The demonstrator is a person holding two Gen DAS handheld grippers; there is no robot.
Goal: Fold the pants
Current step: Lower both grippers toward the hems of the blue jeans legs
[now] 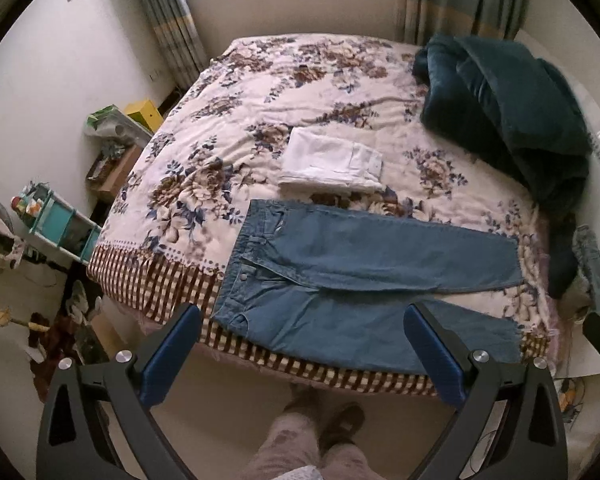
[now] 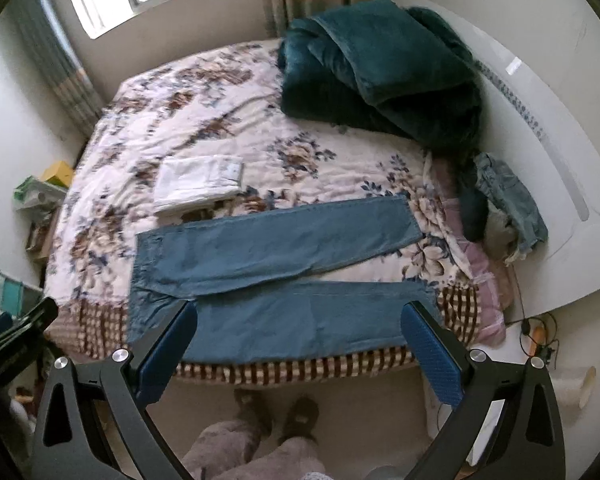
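Blue jeans (image 1: 352, 276) (image 2: 276, 276) lie spread flat along the near edge of the bed, waistband to the left, both legs pointing right and slightly apart. My left gripper (image 1: 304, 316) hovers open above the near edge, over the hip area and near leg. My right gripper (image 2: 300, 316) hangs open above the near leg. Neither touches the cloth. The right gripper's body shows as a dark shape at the left wrist view's right edge.
The floral bedspread (image 1: 228, 120) (image 2: 148, 128) carries folded white pants (image 1: 332, 162) (image 2: 198, 184) behind the jeans. A dark teal blanket (image 1: 504, 108) (image 2: 380, 72) is piled far right. More denim (image 2: 508, 200) lies by the headboard. A person's legs and slippers (image 2: 276, 420) stand below.
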